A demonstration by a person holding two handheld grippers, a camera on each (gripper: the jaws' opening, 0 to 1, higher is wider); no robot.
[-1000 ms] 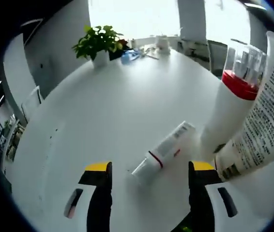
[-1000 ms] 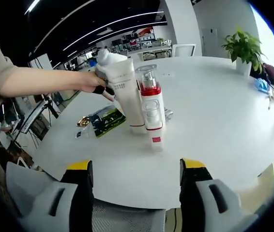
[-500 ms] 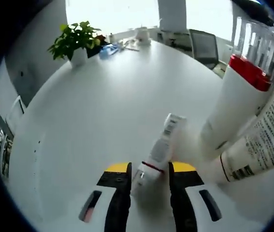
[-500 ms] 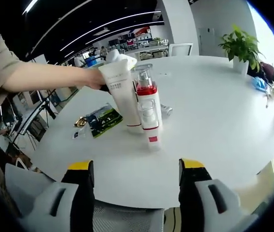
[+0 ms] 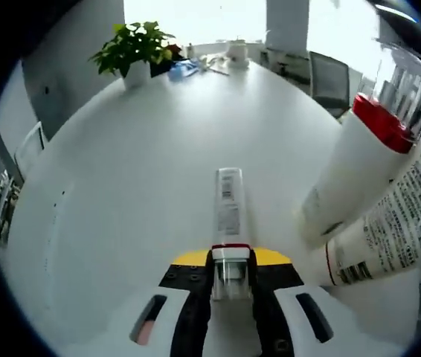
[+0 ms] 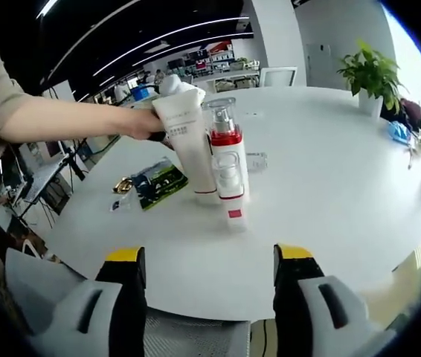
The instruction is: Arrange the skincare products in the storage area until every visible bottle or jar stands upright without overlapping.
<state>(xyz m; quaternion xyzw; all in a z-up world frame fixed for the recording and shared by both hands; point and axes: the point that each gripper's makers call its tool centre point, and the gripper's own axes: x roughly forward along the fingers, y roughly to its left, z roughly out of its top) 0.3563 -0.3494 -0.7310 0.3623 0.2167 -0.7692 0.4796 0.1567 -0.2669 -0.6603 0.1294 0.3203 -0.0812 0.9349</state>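
Small tube [image 5: 227,204] lies flat on the white tabletop [image 5: 143,171], its capped end clamped between the left gripper's [image 5: 230,279] closed fingers, apparently awaiting tipping upright beside the standing bottles [image 5: 348,178]; the right gripper [image 6: 207,279] hangs wide open, empty.

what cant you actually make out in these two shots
- Left gripper view: the small tube's cap end sits between the left tongs, so the contact is hidden.
- Left gripper view: the large tube is cut off by the right edge; its print is too blurred to read.
- Right gripper view: the small tube is mostly hidden behind the pump bottle.
- Right gripper view: the dark green packet's label is too small to read.
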